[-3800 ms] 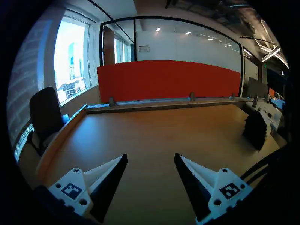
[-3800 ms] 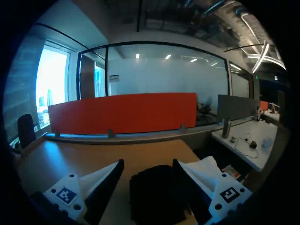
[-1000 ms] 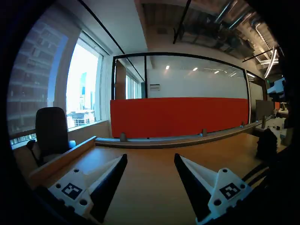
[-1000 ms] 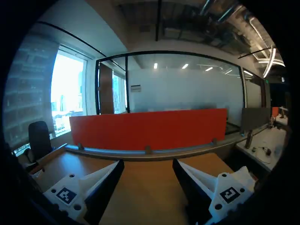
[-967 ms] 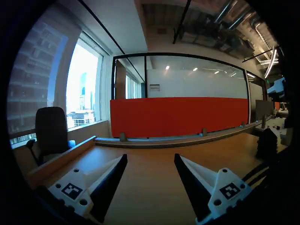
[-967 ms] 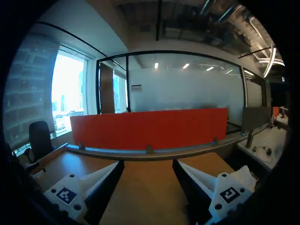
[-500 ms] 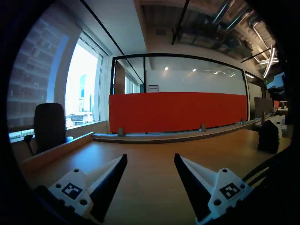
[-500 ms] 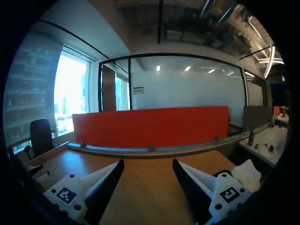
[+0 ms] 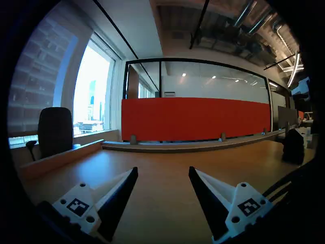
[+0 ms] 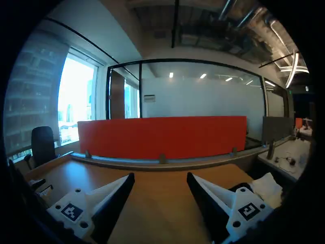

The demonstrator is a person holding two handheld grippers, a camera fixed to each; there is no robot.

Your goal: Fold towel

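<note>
Fingers of left gripper (image 9: 163,168) apart, empty. Open brown wooden desk (image 9: 162,156) runs ahead to long red divider panel (image 9: 195,120). The dark folded towel stack (image 9: 293,146) sits far off its right. Fingers of right gripper (image 10: 160,174) likewise apart.

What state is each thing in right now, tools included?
left tool, open, empty.
right tool, open, empty.
dark pile, sitting on the desk, untouched.
white cloth, crumpled, not held.
office chair, unoccupied.
</note>
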